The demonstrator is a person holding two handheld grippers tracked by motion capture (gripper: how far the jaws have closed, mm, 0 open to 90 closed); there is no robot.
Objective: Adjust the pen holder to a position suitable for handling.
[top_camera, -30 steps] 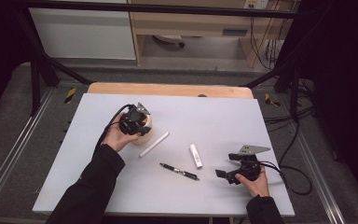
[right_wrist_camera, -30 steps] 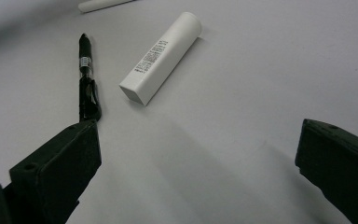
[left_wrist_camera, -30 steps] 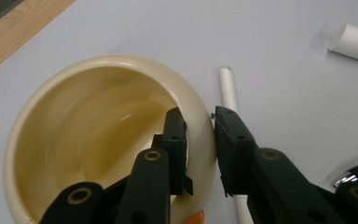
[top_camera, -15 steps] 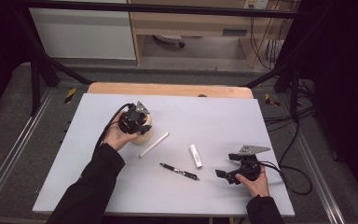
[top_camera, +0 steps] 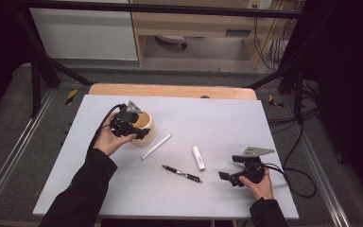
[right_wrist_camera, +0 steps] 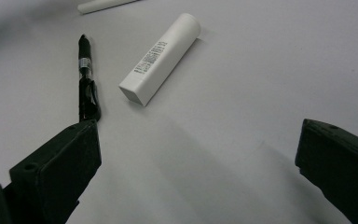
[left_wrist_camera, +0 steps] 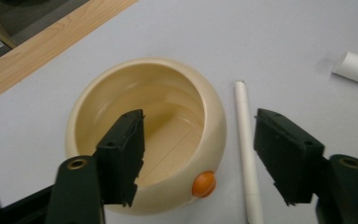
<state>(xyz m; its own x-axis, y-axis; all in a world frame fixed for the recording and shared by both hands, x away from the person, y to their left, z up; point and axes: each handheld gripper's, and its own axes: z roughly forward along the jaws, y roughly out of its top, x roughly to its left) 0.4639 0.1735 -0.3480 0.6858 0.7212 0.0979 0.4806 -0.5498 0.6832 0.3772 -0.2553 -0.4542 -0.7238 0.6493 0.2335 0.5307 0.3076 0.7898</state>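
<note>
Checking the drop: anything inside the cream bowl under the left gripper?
The cream bowl looks empty where its bare inner floor shows. One finger of the left gripper, jaws just opened, covers part of it.

High view: fixed above the person's side, facing forward and down; far enough to take in the whole table [top_camera: 227, 118].
Left gripper view: rides on the left gripper [top_camera: 131, 128], looking steeply down and close onto the cream bowl [left_wrist_camera: 121, 93].
Right gripper view: rides on the right gripper [top_camera: 227, 177], looking low and close along the tabletop.
Shared, all three: the white stick [top_camera: 156, 146] [left_wrist_camera: 246, 140] [right_wrist_camera: 105, 5].
Shared, high and right: the black pen [top_camera: 182, 173] [right_wrist_camera: 86, 74] and white tube [top_camera: 198, 157] [right_wrist_camera: 161, 58].
</note>
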